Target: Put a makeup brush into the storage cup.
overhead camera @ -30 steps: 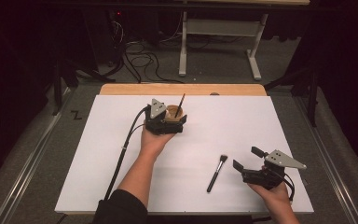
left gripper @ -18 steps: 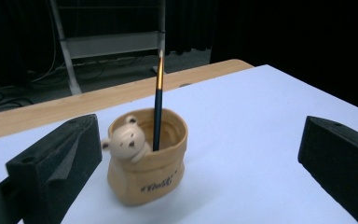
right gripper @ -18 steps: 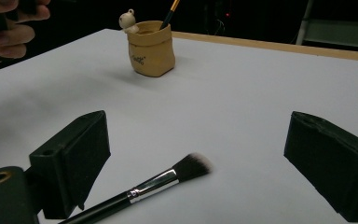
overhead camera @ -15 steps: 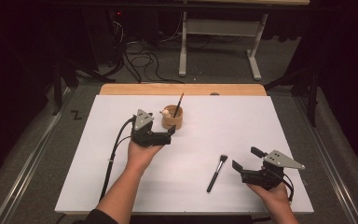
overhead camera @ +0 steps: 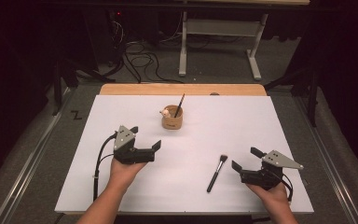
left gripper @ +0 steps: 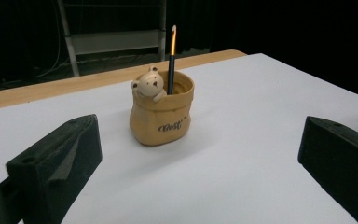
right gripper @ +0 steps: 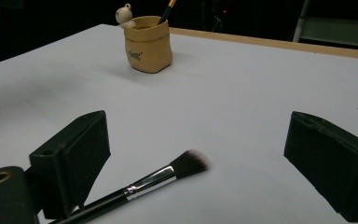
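1 tan sack-shaped holder [left gripper: 161, 114] with bear figure, holding 1 upright, possibly blue-handled brush [left gripper: 171, 60].

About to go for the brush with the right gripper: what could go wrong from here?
The makeup brush lies flat on the table, so the open right gripper may scrape or roll it instead of clamping. The pen leans in the bear cup; a careless drop-in might tip that cup.

pen [overhead camera: 180, 104] in holder [overhead camera: 172, 122], brush [overhead camera: 216, 173] nearer, rt
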